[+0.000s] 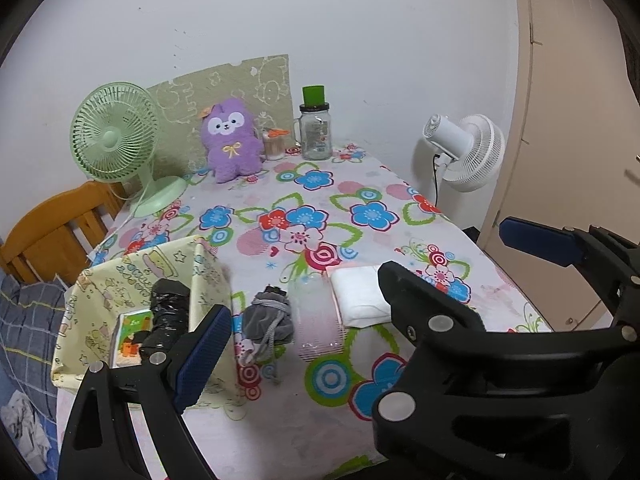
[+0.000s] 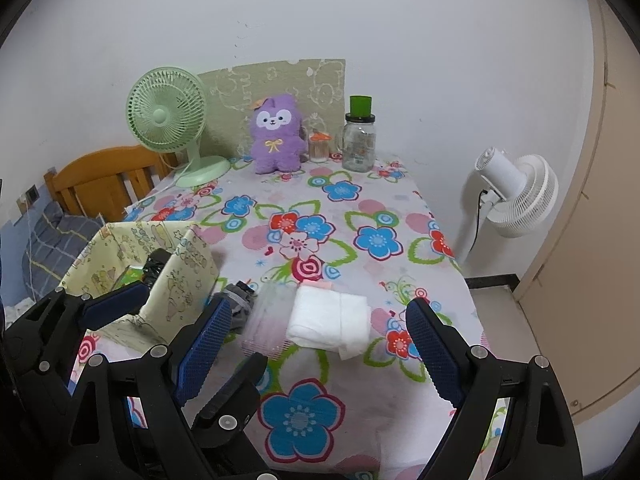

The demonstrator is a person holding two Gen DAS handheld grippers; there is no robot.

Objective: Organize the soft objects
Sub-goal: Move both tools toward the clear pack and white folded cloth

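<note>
On the flowered tablecloth [image 2: 360, 208], near the front, lie a grey drawstring pouch [image 1: 268, 316], a clear plastic packet [image 1: 318, 320] and a folded white cloth [image 2: 330, 318], side by side. A cream fabric basket [image 1: 200, 276] at the left holds a black bundle [image 1: 168, 312] and a small picture box [image 1: 130, 336]. A purple plush [image 2: 276, 136] sits at the back. My right gripper [image 2: 318, 344] hovers open above the white cloth, holding nothing. My left gripper [image 1: 318, 356] is open beside the basket; the right gripper hides its right finger.
A green desk fan [image 1: 114, 136] stands back left, with a glass jar with a green lid [image 1: 316, 132] and a small jar [image 1: 274, 146] by the wall. A white floor fan [image 2: 516, 196] stands right of the table. Left lie a wooden headboard [image 2: 104, 180] and plaid bedding [image 1: 24, 320].
</note>
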